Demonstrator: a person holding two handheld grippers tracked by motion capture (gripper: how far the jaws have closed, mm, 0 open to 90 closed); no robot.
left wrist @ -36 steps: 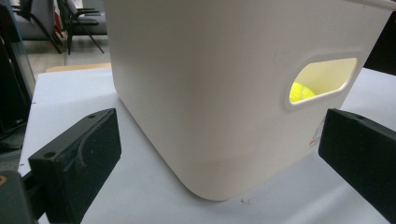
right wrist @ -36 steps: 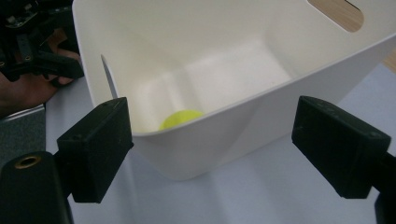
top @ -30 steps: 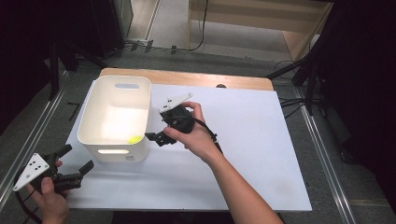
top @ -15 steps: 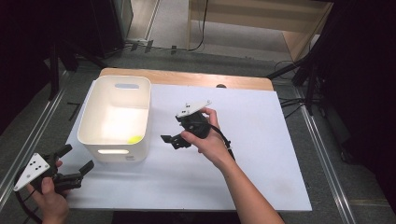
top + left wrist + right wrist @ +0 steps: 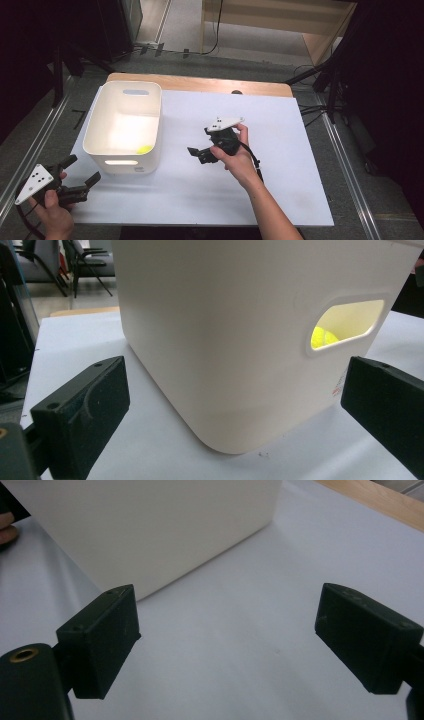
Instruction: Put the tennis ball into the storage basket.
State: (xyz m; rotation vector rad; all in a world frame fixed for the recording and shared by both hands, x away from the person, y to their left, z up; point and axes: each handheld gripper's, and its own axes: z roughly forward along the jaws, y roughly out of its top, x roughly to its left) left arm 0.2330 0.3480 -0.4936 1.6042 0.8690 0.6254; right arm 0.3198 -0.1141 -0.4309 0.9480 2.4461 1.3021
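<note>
A white plastic bin stands on the left part of the white table top. A yellow ball lies in its near right corner, and the left gripper view catches the ball through the bin's handle slot. My left gripper is open, low at the table's front left corner, pointing at the bin's near wall with nothing between its fingers. My right gripper is open above the table's middle, to the right of the bin. Its own view looks back at the bin's side.
A strip of the wooden table runs along the far side. Metal rails flank both sides. Bare white surface lies to the right of the bin and in front of it.
My right gripper has drawn away from the bin's right rim toward the table's middle, still open. The left gripper has stayed put.
</note>
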